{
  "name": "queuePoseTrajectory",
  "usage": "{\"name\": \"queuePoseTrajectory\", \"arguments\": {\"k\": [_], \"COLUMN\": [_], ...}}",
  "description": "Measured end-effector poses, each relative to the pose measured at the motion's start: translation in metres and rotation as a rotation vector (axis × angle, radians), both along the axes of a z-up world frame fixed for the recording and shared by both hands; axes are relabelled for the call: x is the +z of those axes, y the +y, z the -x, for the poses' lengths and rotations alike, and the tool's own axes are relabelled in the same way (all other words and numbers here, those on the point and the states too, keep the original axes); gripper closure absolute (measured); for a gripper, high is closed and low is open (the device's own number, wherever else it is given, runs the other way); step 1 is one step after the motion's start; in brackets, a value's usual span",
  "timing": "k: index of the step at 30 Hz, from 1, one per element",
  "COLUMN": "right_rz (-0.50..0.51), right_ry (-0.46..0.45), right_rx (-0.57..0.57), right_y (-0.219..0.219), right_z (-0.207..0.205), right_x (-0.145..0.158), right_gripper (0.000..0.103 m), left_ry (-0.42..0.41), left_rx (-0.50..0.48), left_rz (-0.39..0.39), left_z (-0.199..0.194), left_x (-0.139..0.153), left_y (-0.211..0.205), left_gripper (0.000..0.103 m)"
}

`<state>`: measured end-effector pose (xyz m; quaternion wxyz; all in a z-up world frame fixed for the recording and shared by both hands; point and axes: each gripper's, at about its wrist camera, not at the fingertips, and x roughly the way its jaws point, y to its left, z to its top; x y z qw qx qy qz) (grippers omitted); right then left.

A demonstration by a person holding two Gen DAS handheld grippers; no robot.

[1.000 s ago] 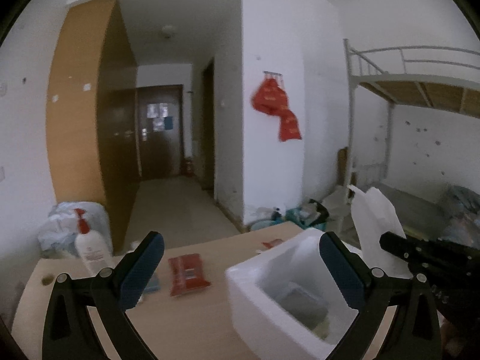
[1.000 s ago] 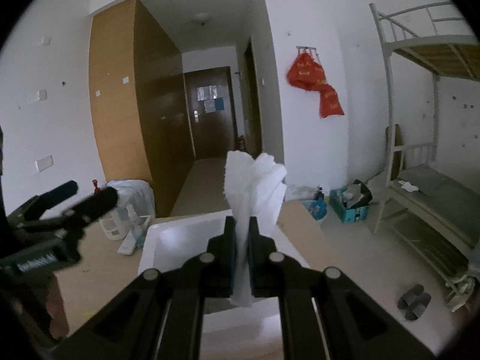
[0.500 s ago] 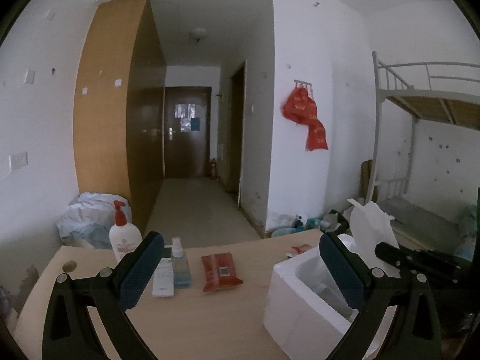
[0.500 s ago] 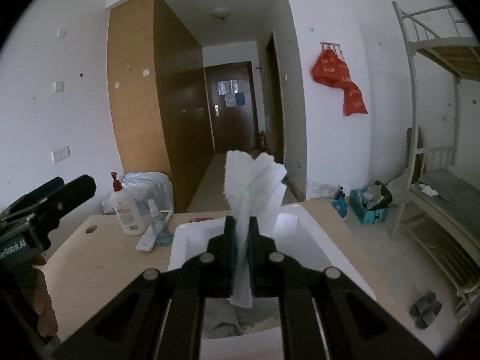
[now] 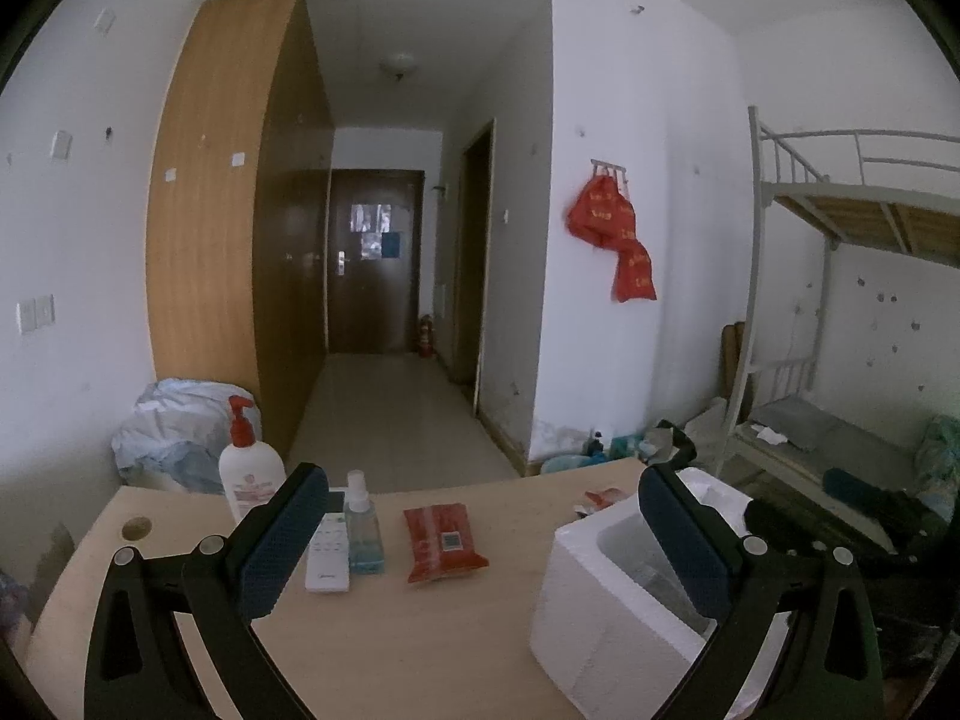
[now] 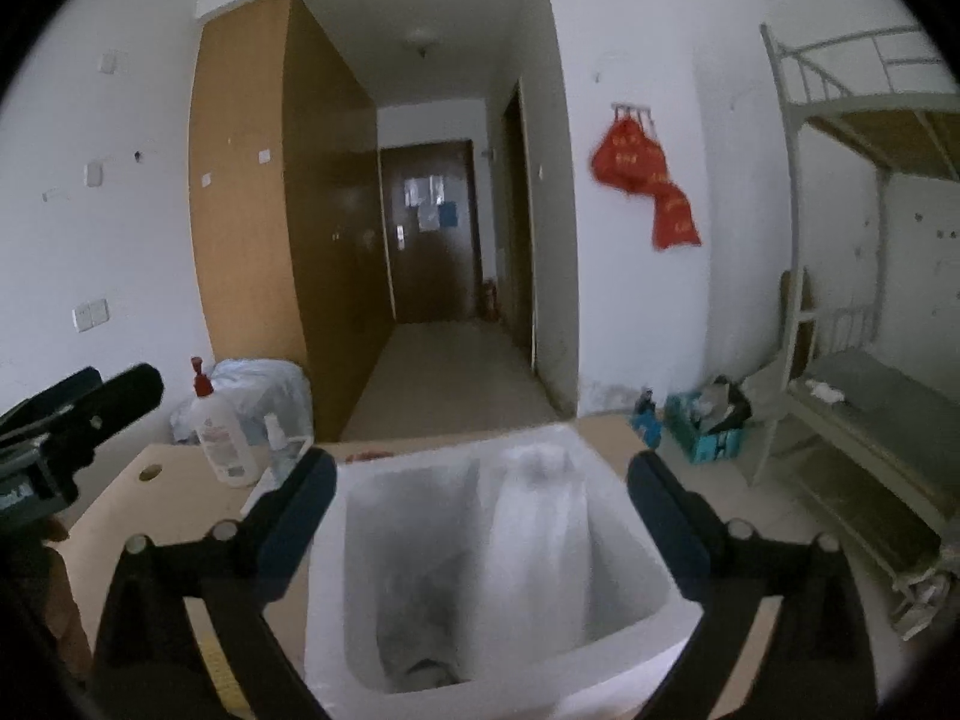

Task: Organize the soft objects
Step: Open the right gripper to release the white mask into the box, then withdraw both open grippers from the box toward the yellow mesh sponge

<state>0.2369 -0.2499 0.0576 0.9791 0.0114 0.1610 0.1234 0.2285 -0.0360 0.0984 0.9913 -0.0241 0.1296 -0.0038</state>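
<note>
A white foam box [image 6: 354, 546] stands on the wooden table [image 6: 120, 516] right under my right gripper [image 6: 480, 471]. Its jaws are opening wide and nothing is pressed between them. A white tissue [image 6: 540, 516], blurred, drops inside the box against its far right wall. In the left wrist view the same box [image 5: 570, 558] sits at the right, with my left gripper [image 5: 480, 510] open and empty above the table. A red soft packet [image 5: 441, 540] lies flat ahead of it. The left gripper [image 6: 90, 402] also shows at the left edge of the right wrist view.
A pump lotion bottle [image 5: 249, 474], a small spray bottle [image 5: 362, 528] and a white remote [image 5: 329, 549] stand at the table's far left. A plastic bag [image 5: 174, 426] lies behind them. A bunk bed [image 5: 840, 312] fills the right. A corridor runs ahead.
My right gripper was shut on the upright white tissue; its jaws have sprung apart and the tissue has dropped into the box. The left view swung away from the box early on, then held still.
</note>
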Motion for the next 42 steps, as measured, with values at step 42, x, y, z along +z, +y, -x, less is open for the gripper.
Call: {"name": "queuePoseTrajectory", "arguments": {"k": [42], "right_rz": [-0.015], "right_ry": [-0.017], "right_rx": [0.247], "right_y": [0.102], "right_z": [0.042], "right_x": [0.006], "right_gripper": [0.002], "left_ry": [-0.034], "left_rx": [0.247], "left_rz": [-0.021], "left_z": [0.101], "left_x": [-0.002], "left_y": [0.113], "left_gripper": [0.0]}}
